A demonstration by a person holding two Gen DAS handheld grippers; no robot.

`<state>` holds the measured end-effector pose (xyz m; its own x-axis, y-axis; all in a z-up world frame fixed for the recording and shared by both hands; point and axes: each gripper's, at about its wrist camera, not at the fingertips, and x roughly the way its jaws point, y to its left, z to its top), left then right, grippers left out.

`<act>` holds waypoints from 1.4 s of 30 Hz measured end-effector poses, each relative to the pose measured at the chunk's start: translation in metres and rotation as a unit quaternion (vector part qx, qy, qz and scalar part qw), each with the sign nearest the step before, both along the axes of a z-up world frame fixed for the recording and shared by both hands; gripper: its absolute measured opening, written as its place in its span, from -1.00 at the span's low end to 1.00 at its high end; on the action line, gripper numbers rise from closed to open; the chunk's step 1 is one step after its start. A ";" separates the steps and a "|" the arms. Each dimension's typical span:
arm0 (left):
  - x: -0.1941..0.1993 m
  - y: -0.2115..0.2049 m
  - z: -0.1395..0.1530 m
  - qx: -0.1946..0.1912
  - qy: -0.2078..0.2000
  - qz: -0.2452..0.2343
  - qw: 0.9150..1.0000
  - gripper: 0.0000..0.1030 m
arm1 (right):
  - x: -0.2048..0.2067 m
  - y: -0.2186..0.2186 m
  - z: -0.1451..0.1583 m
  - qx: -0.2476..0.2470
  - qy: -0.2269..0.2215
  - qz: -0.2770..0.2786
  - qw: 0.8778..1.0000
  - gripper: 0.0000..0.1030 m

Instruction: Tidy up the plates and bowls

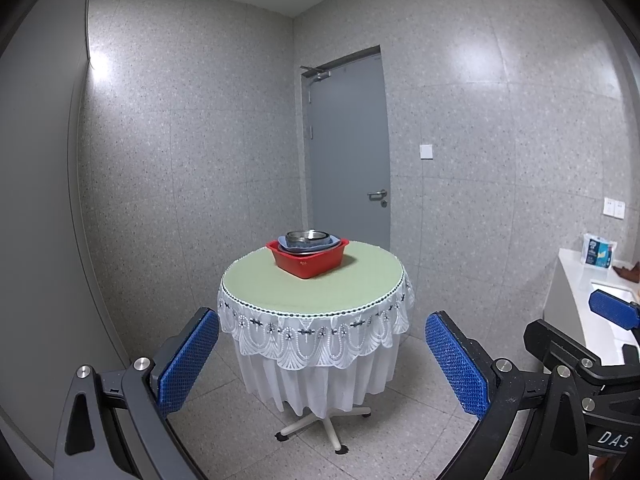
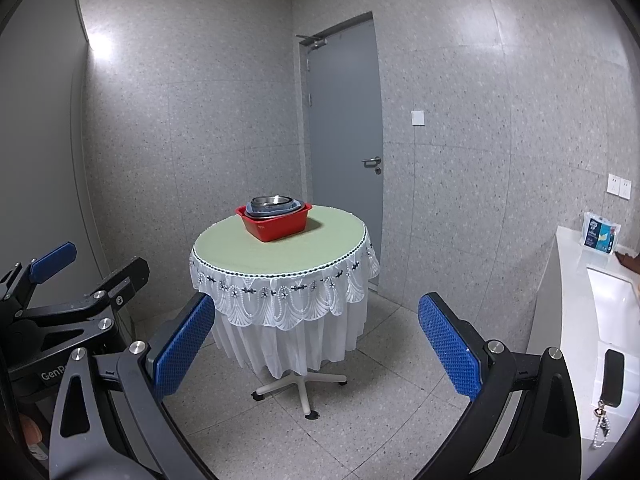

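Note:
A red plastic basin [image 1: 308, 261] stands on the far side of a round table [image 1: 312, 284] with a green top and white lace cloth. In it lie a blue-grey dish [image 1: 316, 245] and a steel bowl [image 1: 308, 236] on top. My left gripper [image 1: 322, 356] is open and empty, well short of the table. The basin [image 2: 274, 224], the blue-grey dish [image 2: 256, 212], the steel bowl [image 2: 272, 201] and the table [image 2: 280, 248] show in the right wrist view too. My right gripper [image 2: 316, 344] is open and empty, also away from the table.
A white counter [image 2: 576, 280] with a sink runs along the right wall. On it are a tissue pack [image 2: 600, 234] and a black key fob with a chain [image 2: 612, 376]. A grey door [image 2: 344, 140] is behind the table. The table's star foot [image 2: 300, 390] spreads on the floor.

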<state>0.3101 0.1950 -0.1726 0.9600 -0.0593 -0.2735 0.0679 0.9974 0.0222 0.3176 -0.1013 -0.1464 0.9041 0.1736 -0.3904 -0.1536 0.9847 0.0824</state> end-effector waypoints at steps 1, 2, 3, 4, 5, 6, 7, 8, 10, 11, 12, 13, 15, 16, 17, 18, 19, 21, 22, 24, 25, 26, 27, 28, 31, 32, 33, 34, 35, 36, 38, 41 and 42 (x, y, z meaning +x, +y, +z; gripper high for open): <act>0.000 0.000 0.000 0.000 0.000 0.000 1.000 0.99 | 0.000 0.000 0.000 0.000 0.000 0.000 1.000 1.00; 0.000 0.000 0.001 0.000 0.001 -0.001 1.000 0.99 | 0.000 0.000 0.000 0.000 0.001 0.000 1.000 1.00; 0.000 0.000 0.001 0.000 0.001 0.000 1.000 0.99 | 0.000 0.001 0.000 0.000 0.001 0.000 1.000 1.00; 0.000 0.001 0.002 0.000 0.001 0.000 1.000 0.99 | 0.000 0.000 0.000 0.000 0.000 0.000 1.000 1.00; 0.000 0.001 0.002 0.000 0.001 0.000 1.000 0.99 | 0.000 0.000 0.000 0.000 0.000 0.001 1.000 1.00; -0.001 0.001 0.002 0.000 0.001 0.001 1.000 0.99 | 0.000 0.001 -0.001 0.001 0.001 0.001 1.000 1.00; -0.001 0.001 0.002 0.000 0.001 0.000 1.000 0.99 | 0.000 0.001 -0.001 0.001 0.001 0.000 1.000 1.00; -0.001 0.001 0.002 0.001 0.001 0.001 1.000 0.99 | 0.000 0.001 -0.001 0.001 0.000 0.000 1.000 1.00; -0.001 0.002 0.002 0.001 0.000 0.001 1.000 0.99 | 0.000 0.002 -0.001 0.001 0.001 0.000 1.000 1.00; -0.001 0.002 0.002 0.001 0.000 0.001 1.000 0.99 | -0.001 0.002 -0.001 0.001 0.000 0.000 1.000 1.00; -0.002 0.003 0.003 0.000 0.000 0.001 1.000 0.99 | -0.001 0.003 -0.002 0.001 0.000 -0.001 1.000 1.00; -0.002 0.003 0.003 0.000 0.000 0.000 1.000 0.99 | -0.001 0.002 -0.001 0.001 0.001 0.000 1.000 1.00; -0.001 0.002 0.002 0.000 0.000 0.001 1.000 0.99 | -0.001 0.002 -0.002 0.001 0.000 0.000 1.000 1.00; -0.001 0.002 0.003 0.001 0.000 0.000 1.000 0.99 | -0.001 0.002 -0.002 0.001 0.001 0.000 1.000 1.00; 0.000 0.002 0.003 0.001 0.000 0.000 1.000 0.99 | -0.001 0.002 -0.002 0.001 0.001 0.000 1.000 1.00; -0.001 0.002 0.003 0.001 -0.001 -0.001 1.000 0.99 | -0.001 0.002 -0.002 0.001 0.001 0.000 1.000 1.00; -0.001 0.002 0.004 0.002 -0.002 -0.001 1.000 0.99 | -0.001 0.002 -0.001 0.001 0.000 -0.001 1.000 1.00; -0.002 0.001 0.005 0.001 -0.003 -0.001 1.000 0.99 | -0.002 0.003 -0.001 0.001 0.000 -0.002 1.000 1.00; -0.002 0.002 0.004 0.000 -0.003 -0.001 1.000 0.99 | -0.002 0.002 -0.001 0.001 -0.001 -0.002 1.000 1.00; -0.002 0.001 0.003 0.000 -0.004 -0.002 1.000 0.99 | -0.003 0.003 -0.001 0.000 -0.001 -0.003 1.000 1.00; -0.002 0.002 0.003 0.000 -0.004 -0.002 1.000 0.99 | -0.003 0.003 -0.001 -0.001 -0.002 -0.003 1.000 1.00; -0.003 0.001 0.003 0.000 -0.004 -0.001 1.000 0.99 | -0.003 0.004 -0.001 -0.001 -0.003 -0.004 1.000 1.00; -0.003 0.001 0.003 0.000 -0.004 -0.001 1.000 0.99 | -0.004 0.004 -0.001 -0.001 -0.002 -0.003 1.000 1.00; -0.003 0.001 0.003 -0.001 -0.004 -0.002 1.000 0.99 | -0.004 0.004 -0.001 -0.001 -0.003 -0.004 1.000 1.00; -0.004 0.002 0.002 -0.001 -0.004 -0.002 1.000 0.99 | -0.005 0.005 -0.002 -0.002 -0.004 -0.004 1.000 1.00; -0.004 0.001 0.002 -0.001 -0.004 -0.002 1.000 0.99 | -0.006 0.006 -0.002 -0.002 -0.004 -0.005 1.000 1.00; -0.004 0.002 0.002 -0.001 -0.005 -0.002 1.000 0.99 | -0.005 0.006 -0.002 -0.002 -0.003 -0.005 1.000 1.00; -0.005 0.002 0.002 -0.001 -0.005 -0.002 1.000 0.99 | -0.005 0.005 -0.002 -0.002 -0.004 -0.004 1.000 1.00; -0.005 0.002 0.002 -0.001 -0.005 -0.002 1.000 0.99 | -0.006 0.006 -0.002 -0.002 -0.004 -0.005 1.000 1.00; -0.005 0.002 0.002 -0.001 -0.005 -0.003 1.000 0.99 | -0.005 0.005 -0.002 -0.002 -0.004 -0.005 1.000 1.00; -0.006 0.002 0.002 -0.001 -0.005 -0.004 1.000 0.99 | -0.005 0.006 -0.001 -0.002 -0.003 -0.005 1.000 1.00; -0.008 0.001 0.007 0.001 -0.004 -0.005 1.000 0.99 | -0.008 0.007 0.001 -0.001 -0.002 -0.007 1.000 1.00; -0.009 0.001 0.009 0.001 -0.004 -0.005 1.000 0.99 | -0.009 0.007 0.003 0.000 -0.002 -0.007 1.000 1.00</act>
<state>0.3009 0.1960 -0.1632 0.9615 -0.0685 -0.2660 0.0781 0.9966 0.0257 0.3087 -0.0942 -0.1436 0.9078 0.1598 -0.3877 -0.1392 0.9870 0.0809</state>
